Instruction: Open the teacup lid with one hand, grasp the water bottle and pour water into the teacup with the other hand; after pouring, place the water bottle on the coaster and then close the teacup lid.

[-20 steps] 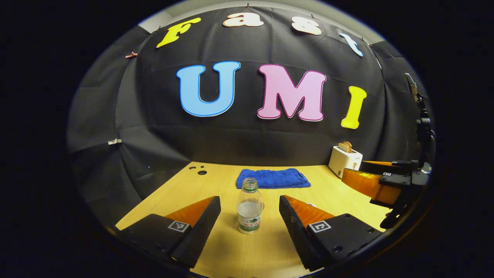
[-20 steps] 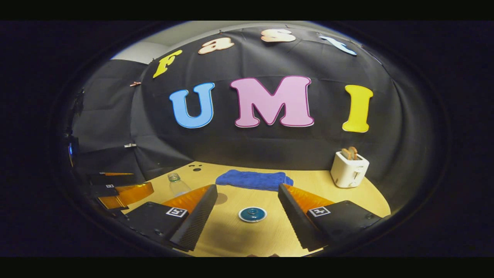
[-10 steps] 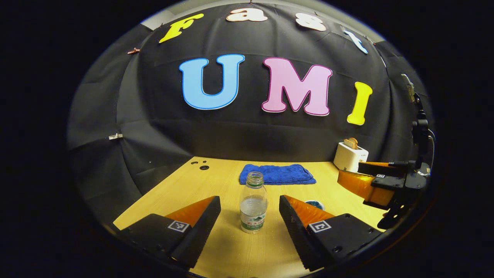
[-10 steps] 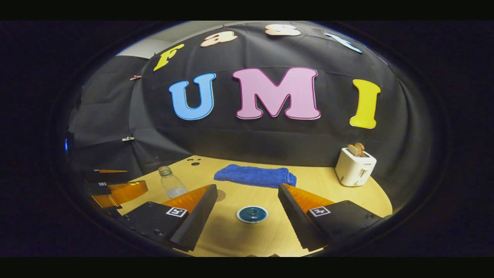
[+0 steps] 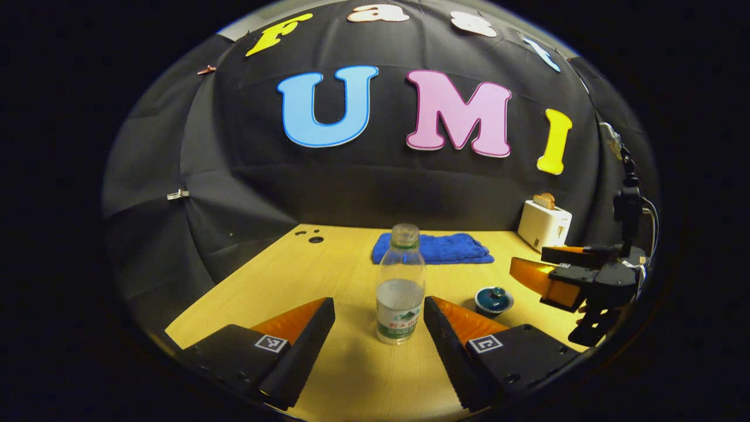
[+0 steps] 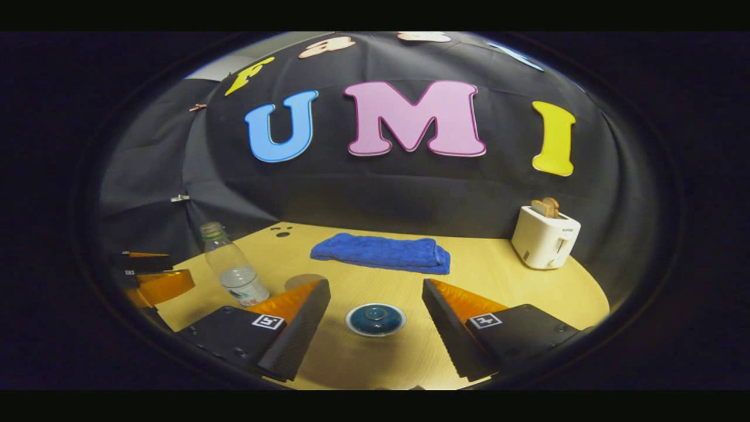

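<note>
A clear uncapped water bottle (image 5: 401, 287), part full, stands upright on the wooden table (image 5: 281, 275). My left gripper (image 5: 379, 343) is open, and the bottle's base stands between its fingertips without touching them. A dark teal teacup with its lid on (image 5: 493, 299) sits to the bottle's right. In the right gripper view the lidded teacup (image 6: 375, 318) lies between the open fingers of my right gripper (image 6: 375, 334), low and centred. The bottle (image 6: 233, 272) stands at the left there. A round brown coaster (image 6: 303, 281) lies flat behind the left finger. The right gripper (image 5: 577, 281) hangs at the right edge.
A folded blue towel (image 6: 382, 254) lies at the back middle of the table. A white toaster (image 6: 545, 237) with bread in it stands at the back right. Small holes (image 5: 310, 235) mark the table's far left corner. The left gripper (image 6: 149, 278) sits at the left edge.
Both grippers have moved forward and lower. The bottle has grown larger and now stands between the left fingertips. The teacup has come closer between the right fingers. Neither gripper has shut.
</note>
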